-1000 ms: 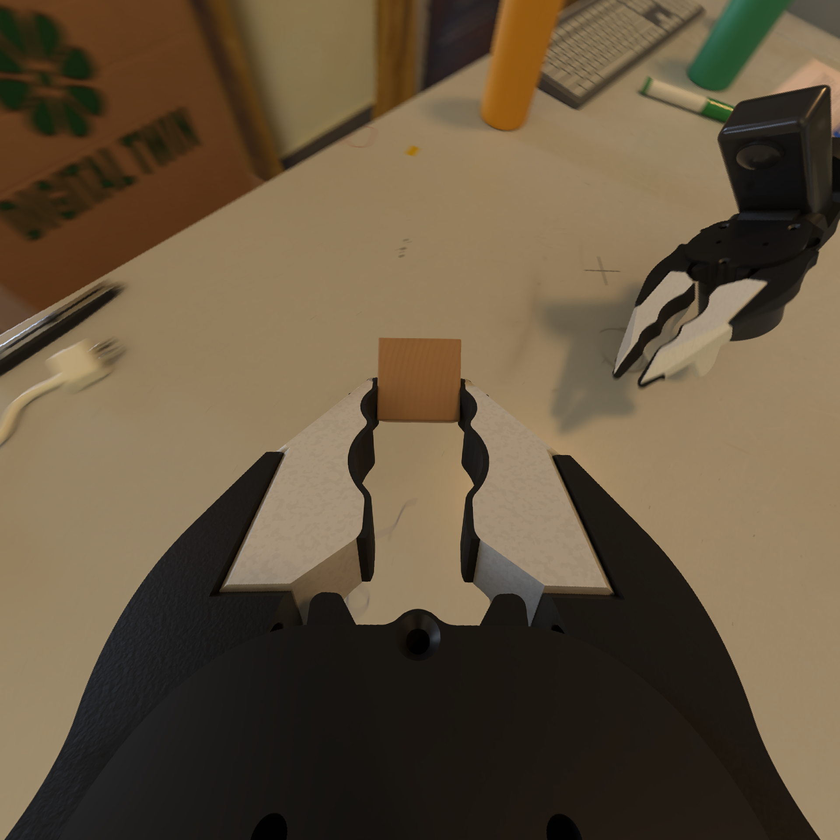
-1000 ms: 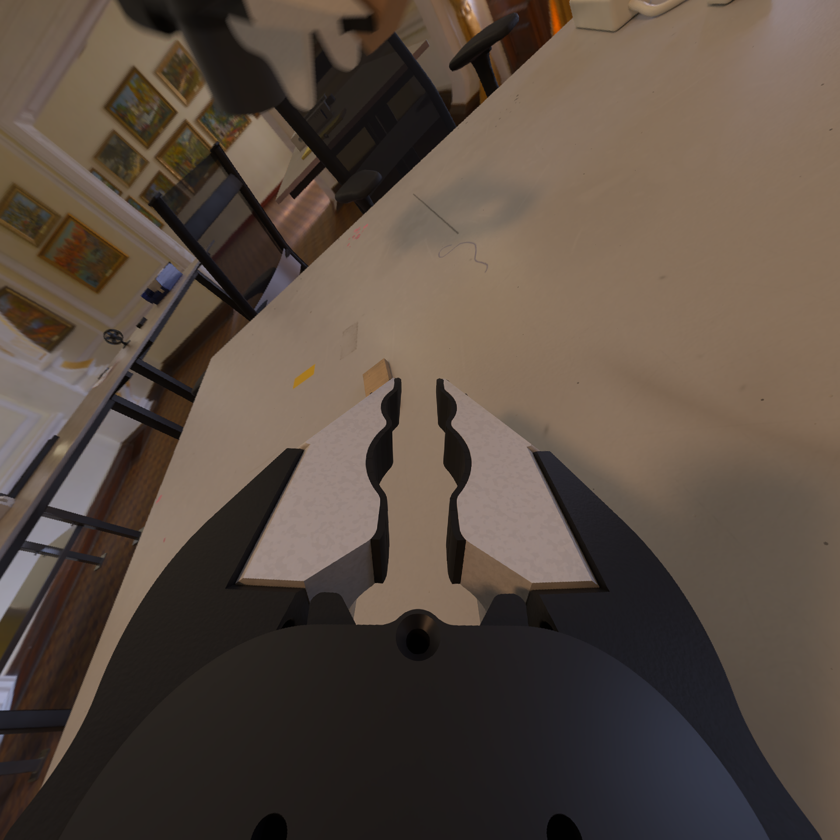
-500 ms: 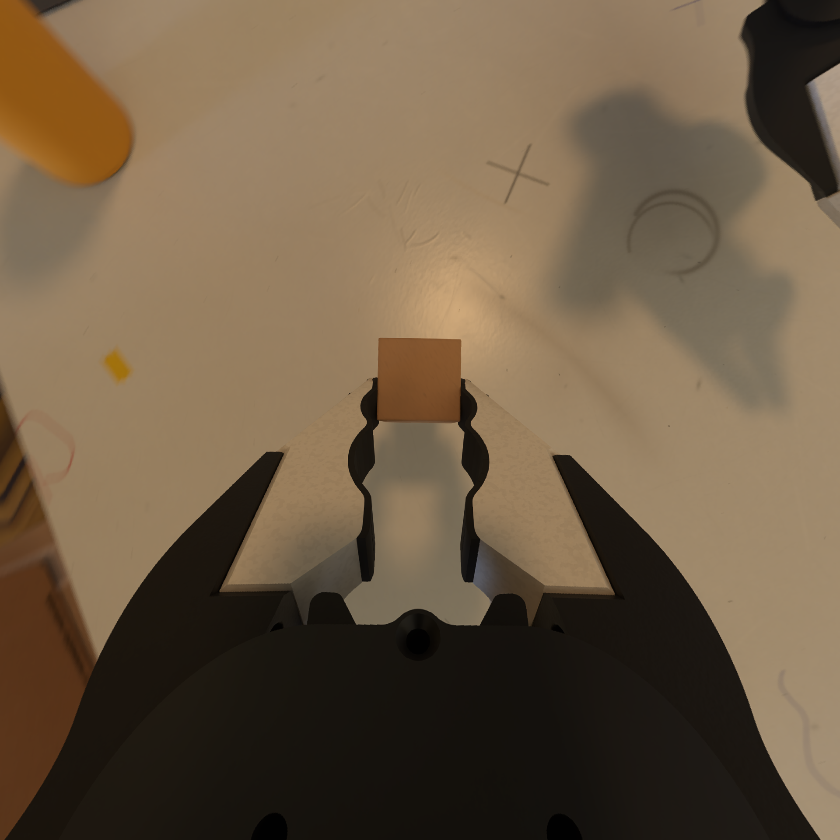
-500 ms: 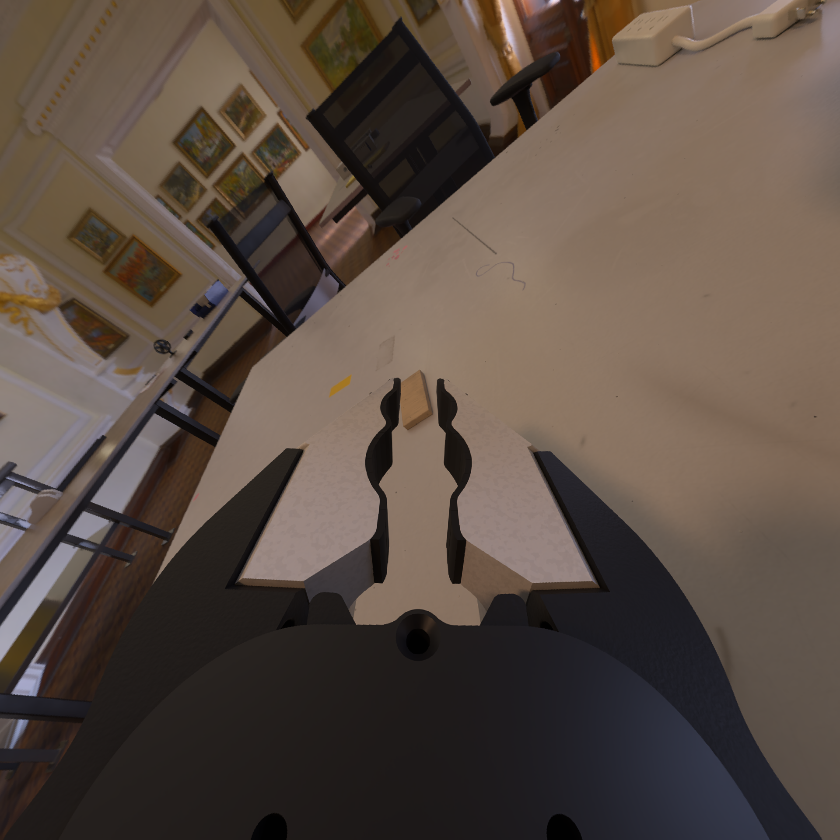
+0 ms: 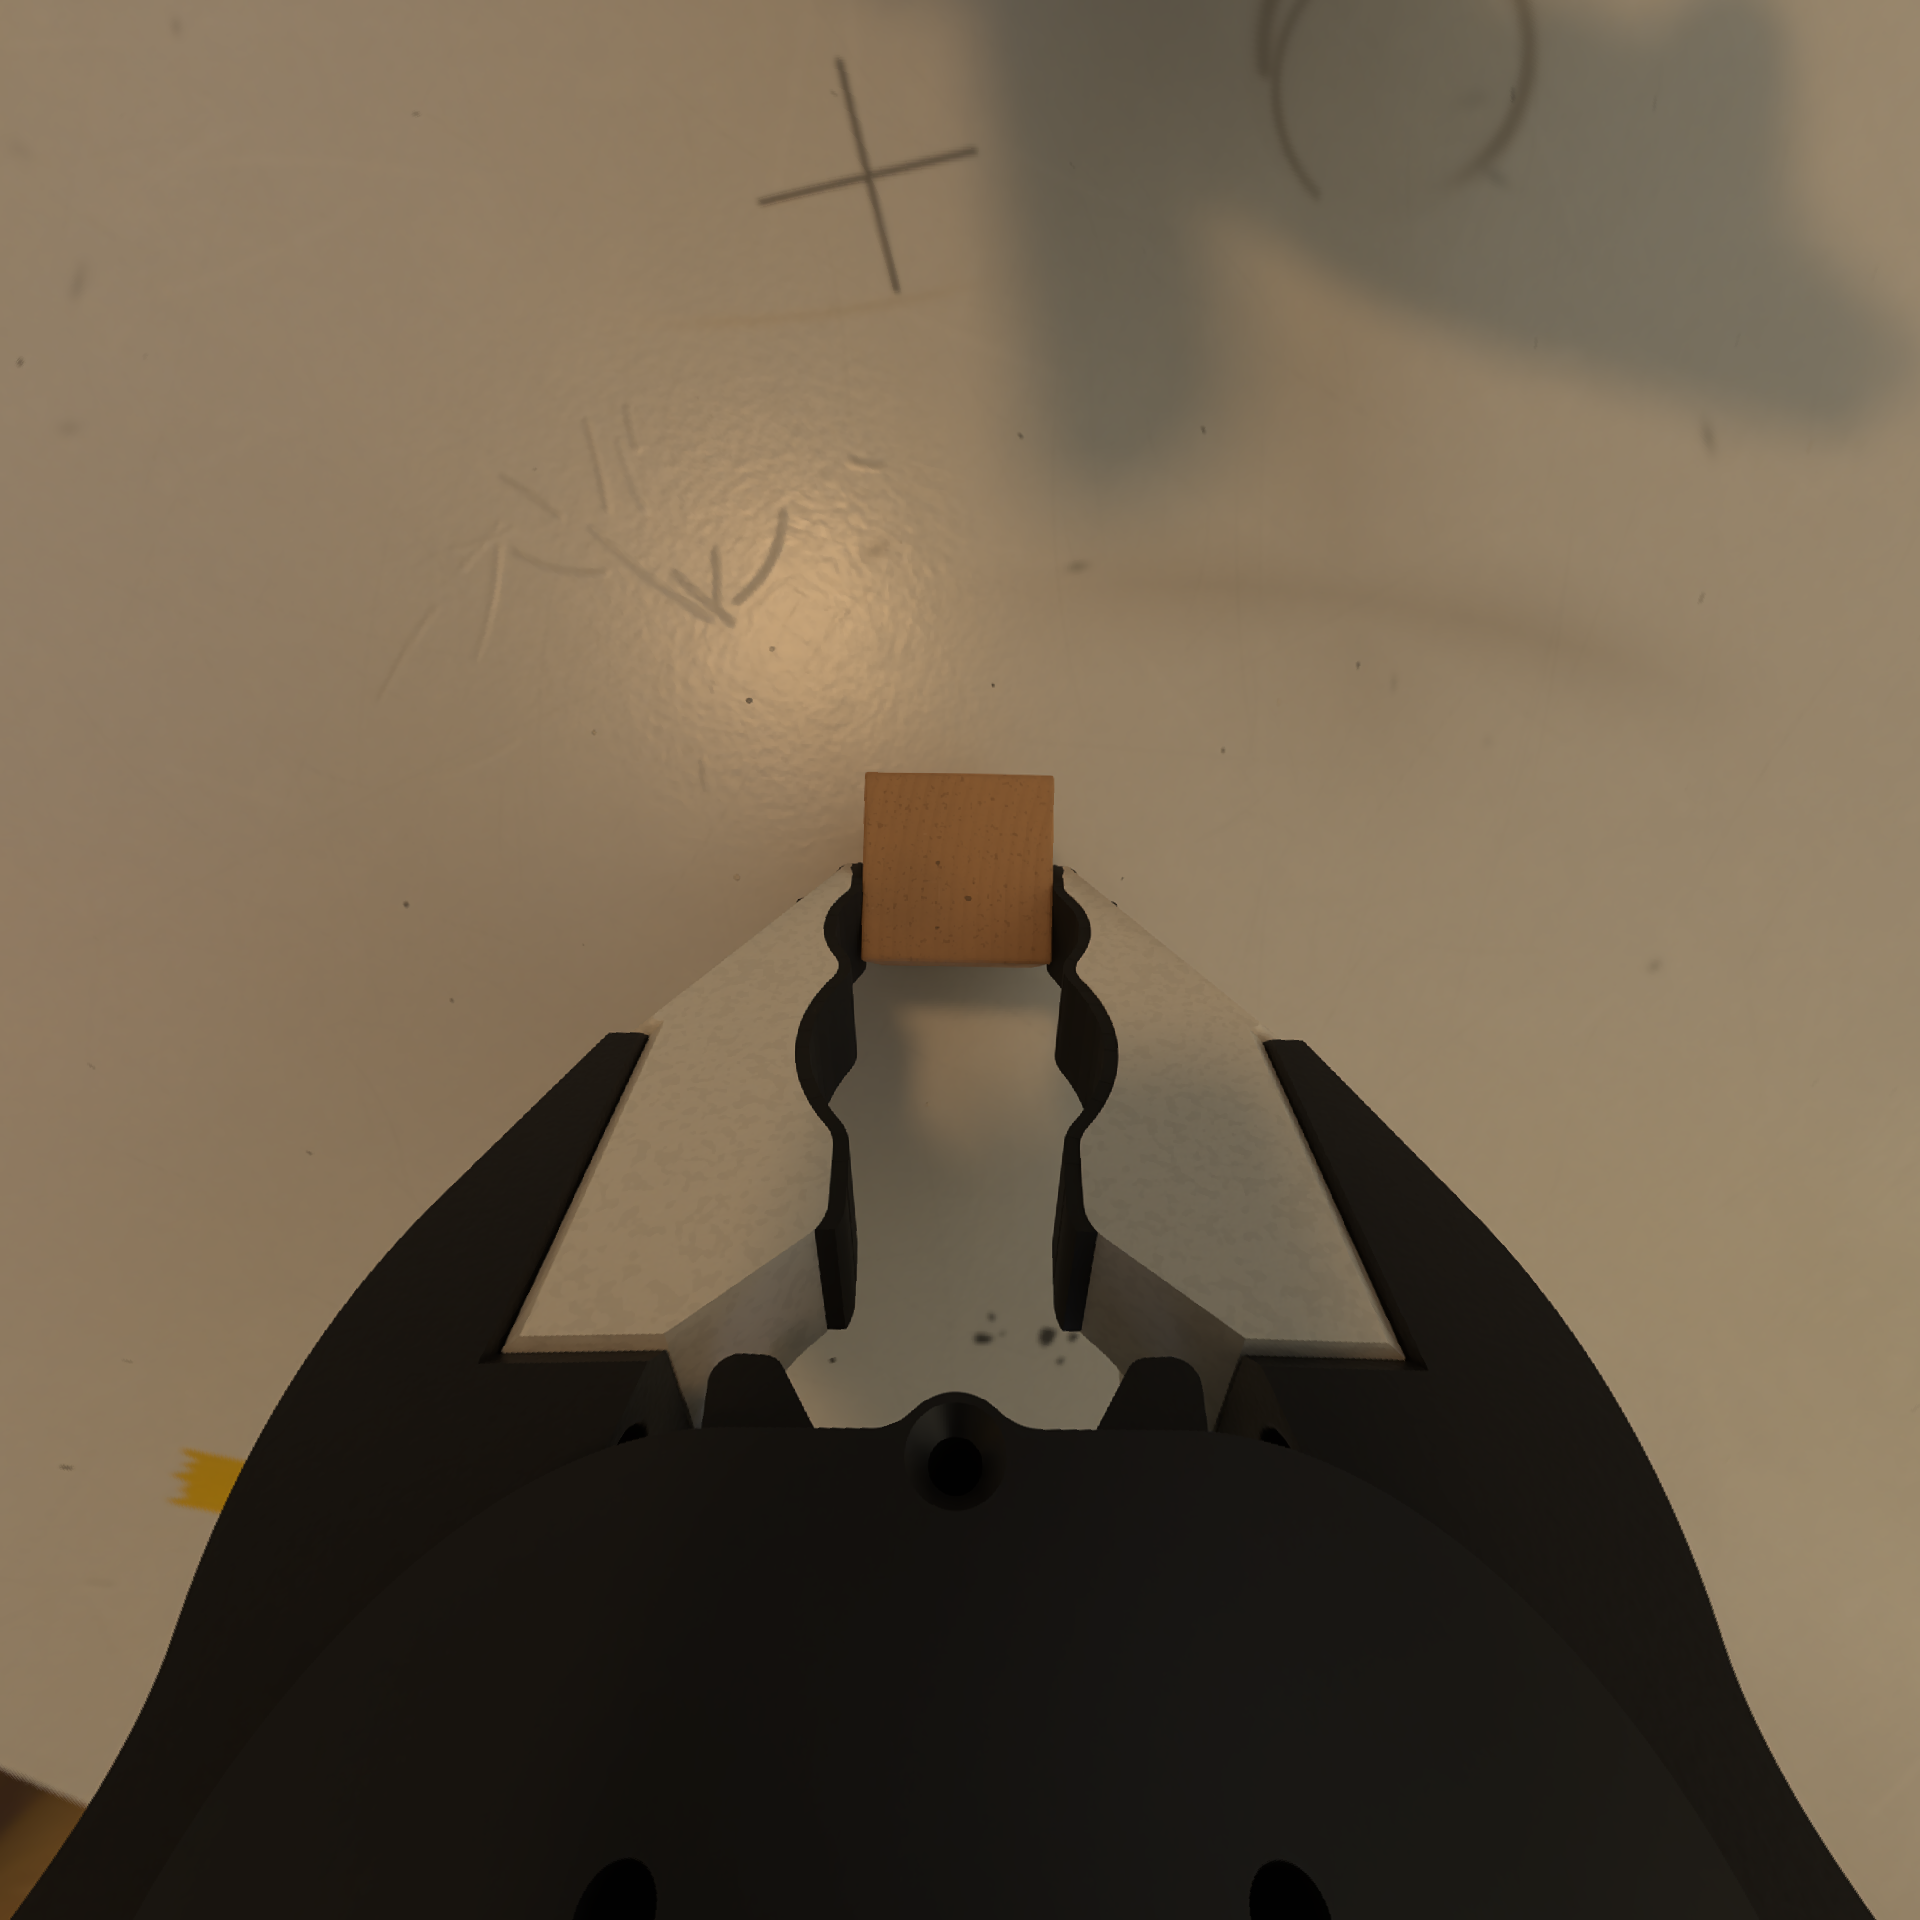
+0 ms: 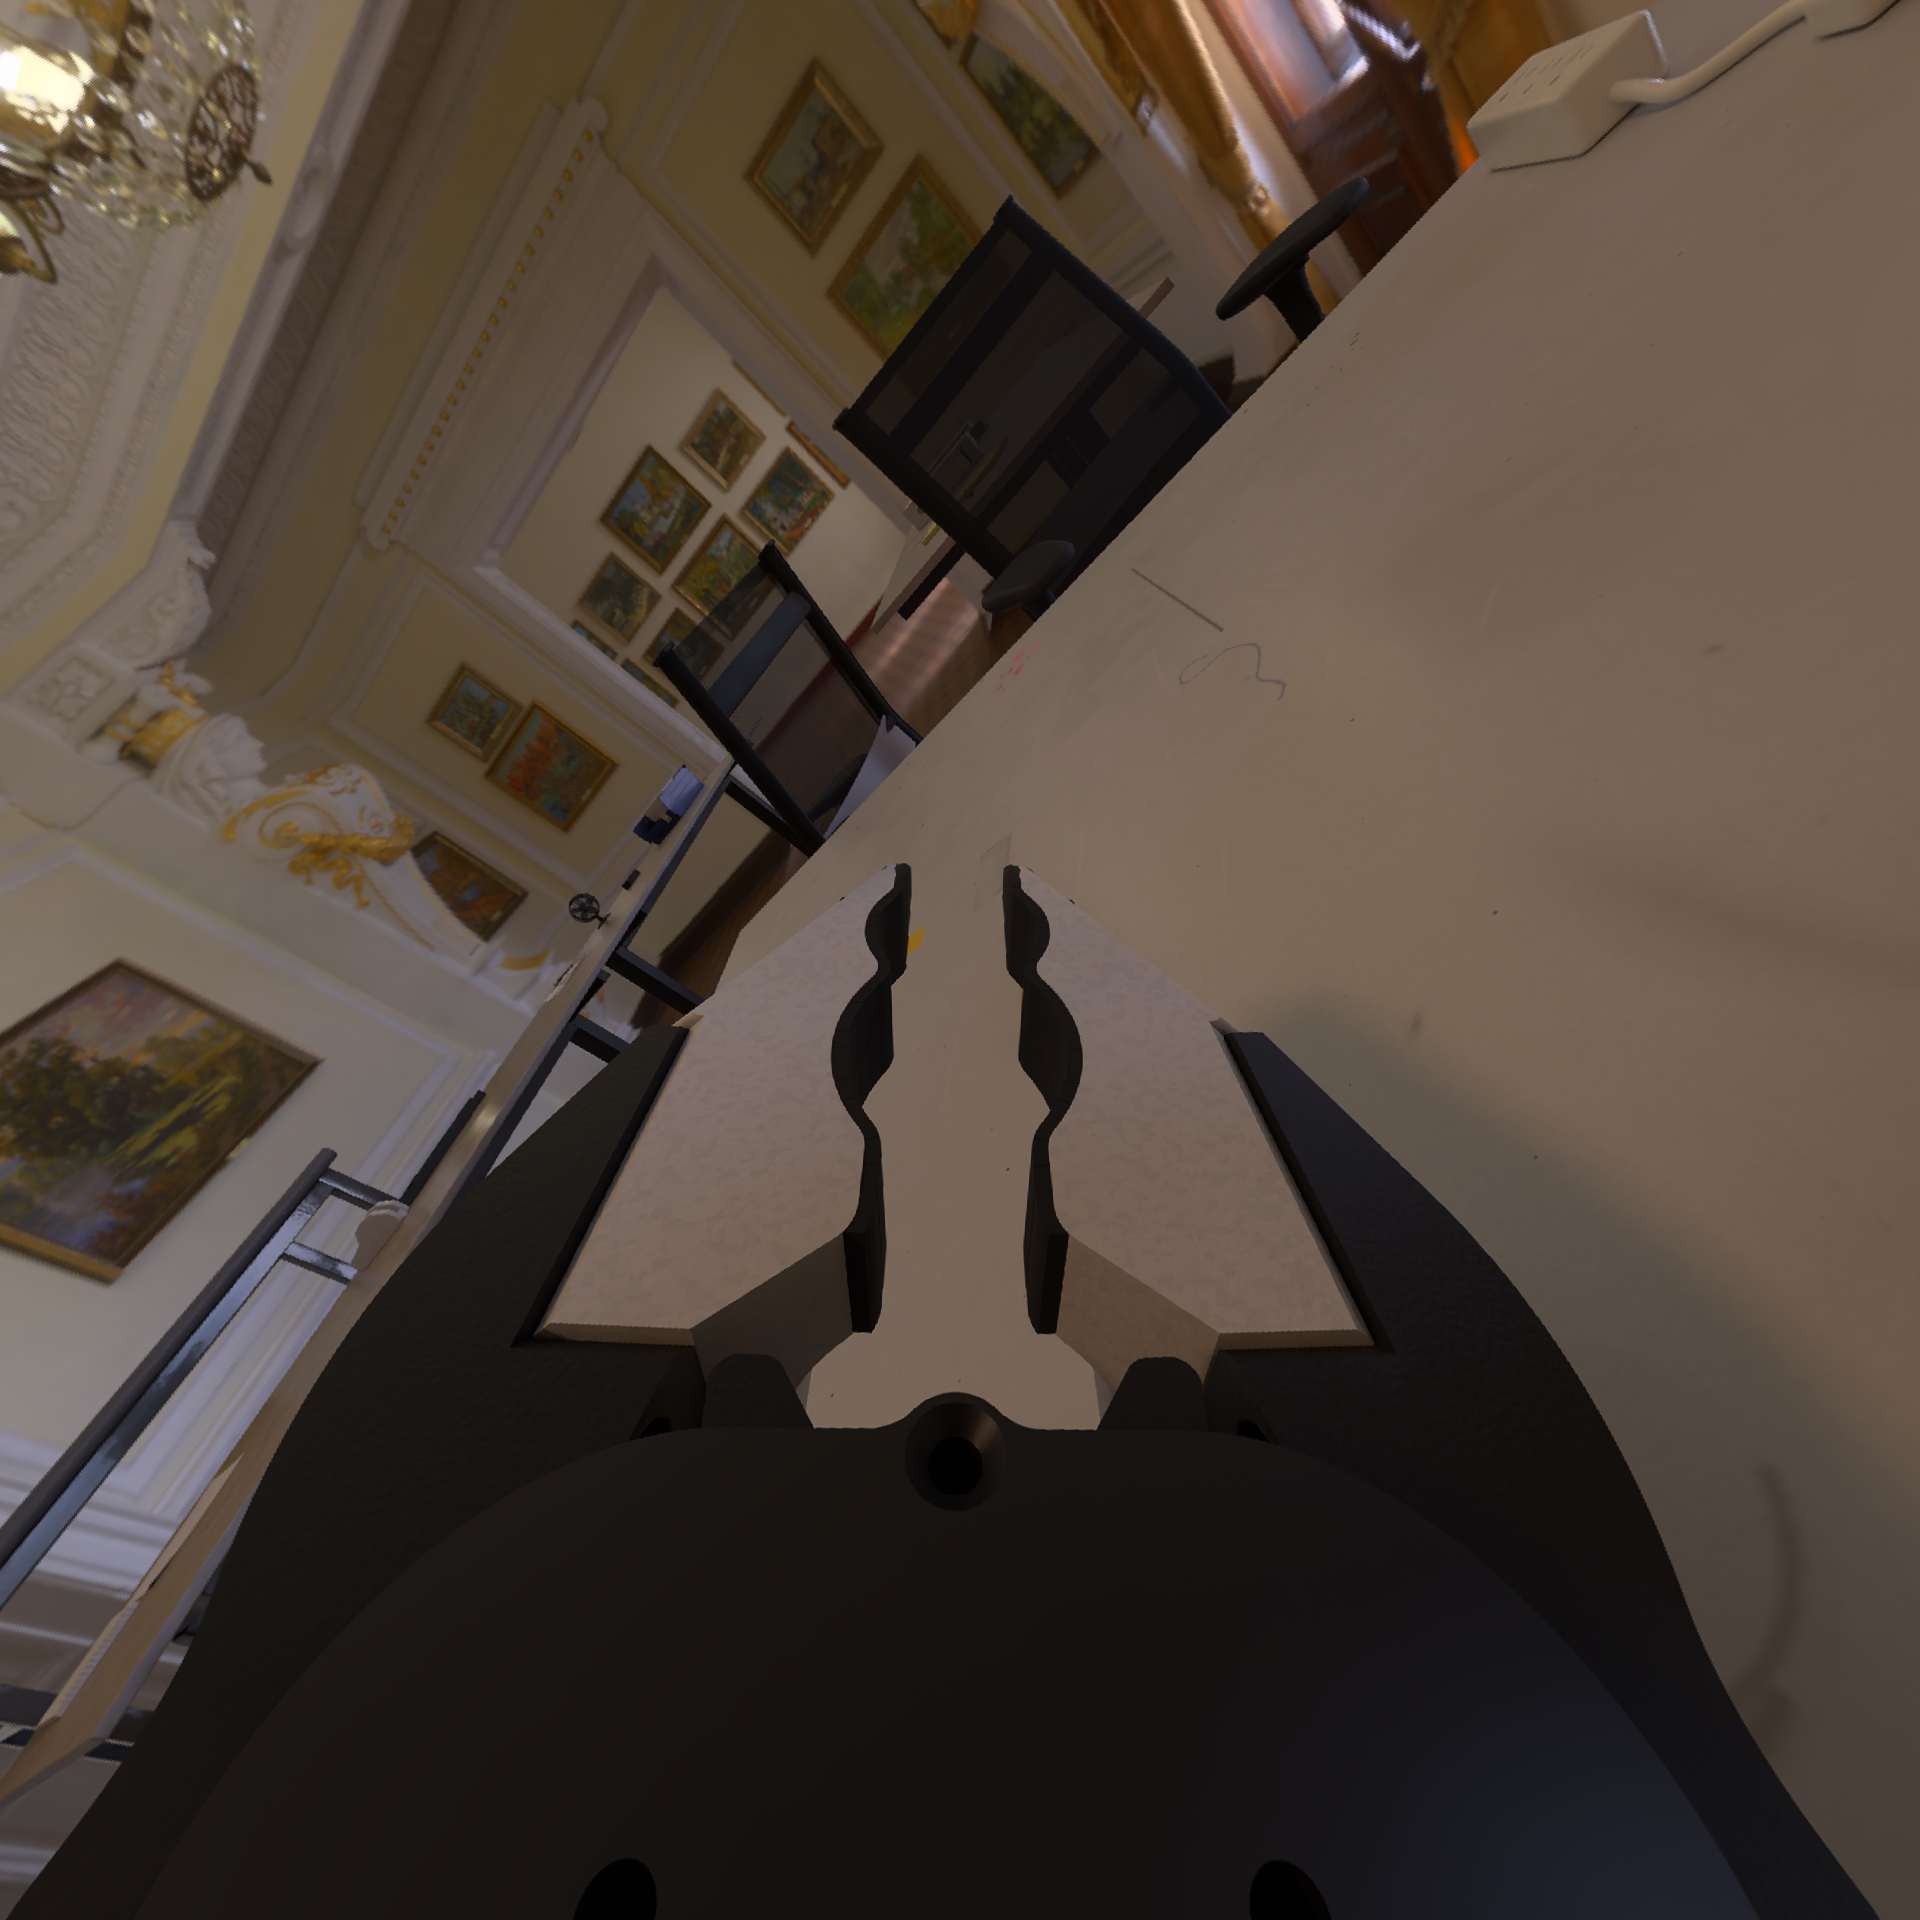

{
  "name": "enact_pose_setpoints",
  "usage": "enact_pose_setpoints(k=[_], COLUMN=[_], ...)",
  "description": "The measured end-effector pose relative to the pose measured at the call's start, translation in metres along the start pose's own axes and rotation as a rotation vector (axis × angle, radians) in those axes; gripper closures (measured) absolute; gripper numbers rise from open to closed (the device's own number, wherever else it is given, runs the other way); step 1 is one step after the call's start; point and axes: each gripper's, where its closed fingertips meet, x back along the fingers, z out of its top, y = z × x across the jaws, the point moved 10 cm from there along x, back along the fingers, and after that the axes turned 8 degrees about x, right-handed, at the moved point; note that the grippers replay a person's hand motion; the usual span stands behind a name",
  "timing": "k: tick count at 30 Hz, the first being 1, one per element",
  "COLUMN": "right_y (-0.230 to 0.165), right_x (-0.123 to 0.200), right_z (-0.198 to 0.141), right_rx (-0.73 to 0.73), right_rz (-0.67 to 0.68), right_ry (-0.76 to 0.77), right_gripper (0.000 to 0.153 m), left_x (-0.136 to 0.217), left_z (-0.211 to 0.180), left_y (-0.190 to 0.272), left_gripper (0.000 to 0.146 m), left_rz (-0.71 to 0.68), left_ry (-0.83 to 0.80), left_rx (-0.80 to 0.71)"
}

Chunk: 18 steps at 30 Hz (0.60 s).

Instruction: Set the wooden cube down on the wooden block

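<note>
My left gripper [image 5: 956,904] is shut on the wooden cube [image 5: 958,871], a small light-brown cube held at its fingertips. It points down at the beige table [image 5: 416,312] and holds the cube above it. My right gripper [image 6: 954,883] has its jaws a narrow gap apart with nothing between them, low over the table near the left edge. The wooden block does not show clearly in either view. The right gripper is out of the left wrist view; only a dark shadow [image 5: 1403,291] lies at the top right.
A pencilled cross [image 5: 868,171], a circle mark [image 5: 1392,94] and a yellow tape scrap [image 5: 208,1475] are on the table. In the right wrist view a white power strip [image 6: 1558,104] sits far off, and the table edge [image 6: 831,842] runs along the left, with black furniture [image 6: 1018,416] beyond.
My left gripper tipped downward and came closer to the table with the cube; the orange cylinder and the other gripper left its view. The wooden block seen between my right fingertips is gone from view.
</note>
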Motion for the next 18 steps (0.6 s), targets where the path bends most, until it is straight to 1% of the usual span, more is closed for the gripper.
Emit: enact_pose_setpoints(k=[3,7,11,15,18], right_y=[0.000,0.001,0.001,0.000,-0.001], right_x=[0.001,0.001,0.001,0.001,0.002], right_z=[0.000,0.000,0.000,0.000,0.000], right_rx=[-0.008,-0.022,-0.023,-0.023,-0.027], right_rz=[0.005,0.017,0.015,0.017,0.027], right_ry=[0.011,0.014,0.012,0.014,0.023], right_gripper=[0.135,0.135,0.134,0.134,0.134], left_x=[0.002,0.002,0.000,0.000,0.002], left_z=[0.002,0.012,0.021,0.025,0.025], left_y=[-0.001,0.004,0.006,0.004,-0.001], left_gripper=[0.112,0.112,0.112,0.112,0.112], left_rz=[0.009,0.040,0.044,0.035,0.026], left_ry=[-0.061,-0.173,-0.270,-0.325,-0.365], left_rx=[-0.094,-0.265,-0.403,-0.455,-0.450])
